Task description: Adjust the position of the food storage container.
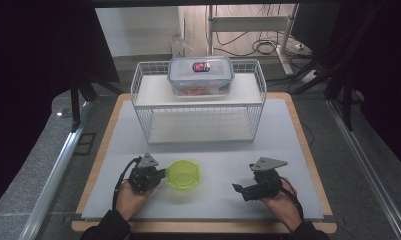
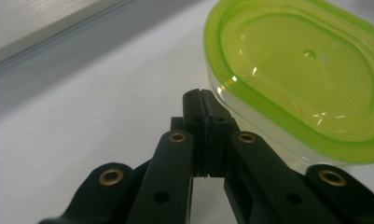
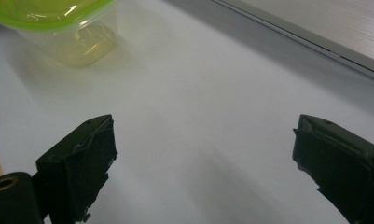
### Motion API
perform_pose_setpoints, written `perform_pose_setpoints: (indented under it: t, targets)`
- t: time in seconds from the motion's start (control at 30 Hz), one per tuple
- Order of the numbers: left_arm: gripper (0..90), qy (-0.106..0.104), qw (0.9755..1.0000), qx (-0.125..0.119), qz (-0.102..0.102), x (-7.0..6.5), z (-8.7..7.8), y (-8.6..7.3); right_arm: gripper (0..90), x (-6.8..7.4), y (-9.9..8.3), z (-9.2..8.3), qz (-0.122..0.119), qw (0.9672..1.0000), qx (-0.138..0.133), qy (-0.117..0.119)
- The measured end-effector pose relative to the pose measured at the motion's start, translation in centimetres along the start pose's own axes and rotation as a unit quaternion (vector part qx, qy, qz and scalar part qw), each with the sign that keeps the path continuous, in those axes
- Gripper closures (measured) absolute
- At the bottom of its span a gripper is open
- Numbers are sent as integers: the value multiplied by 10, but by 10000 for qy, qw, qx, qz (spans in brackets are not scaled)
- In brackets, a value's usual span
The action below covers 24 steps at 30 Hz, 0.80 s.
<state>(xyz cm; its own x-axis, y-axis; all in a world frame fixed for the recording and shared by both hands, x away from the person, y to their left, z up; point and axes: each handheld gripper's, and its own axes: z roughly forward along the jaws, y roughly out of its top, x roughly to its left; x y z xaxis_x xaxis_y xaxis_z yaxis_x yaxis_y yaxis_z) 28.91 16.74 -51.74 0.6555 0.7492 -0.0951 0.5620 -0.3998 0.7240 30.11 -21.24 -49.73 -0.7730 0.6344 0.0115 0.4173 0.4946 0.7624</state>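
Green-lidded clear plastic tub (image 1: pixel 182 175) sits near-left on the table (image 1: pixel 308 150), touching your left gripper (image 1: pixel 160 174).
Left fingers (image 2: pixel 201 122) pressed together, holding nothing; right gripper (image 1: pixel 238 188) gapes wide, well right of it.

High cam looks down on table; both tong cams close, sharing green-lidded container (image 2: pixel 296 79).

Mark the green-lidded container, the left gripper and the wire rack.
green-lidded container (image 1: pixel 182 174), high view, centre of its green lid.
left gripper (image 2: pixel 201 100), left gripper view, tips of its two jaws, pressed together beside the container.
wire rack (image 1: pixel 198 108), high view, front top rail.
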Motion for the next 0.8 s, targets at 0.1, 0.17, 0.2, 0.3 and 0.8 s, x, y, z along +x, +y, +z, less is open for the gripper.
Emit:
perform_pose_setpoints:
  t: [0.1,0.17,0.2,0.3,0.8]
  targets:
    - [900,-31,10000,58,49,-3,3,0,59,0,0,0,5,10000,11,-1]
    - [900,-57,9999,115,47,-2,4,-1,60,0,0,0,-4,10000,23,-1]
    - [900,-67,9999,140,34,-2,4,-1,60,-1,0,0,-5,10000,26,-2]
    - [900,-77,9998,206,-13,-2,5,-4,60,-1,0,0,-3,10000,29,-4]
    - [900,-268,9989,318,206,-15,3,-9,60,0,0,0,-23,10000,51,3]
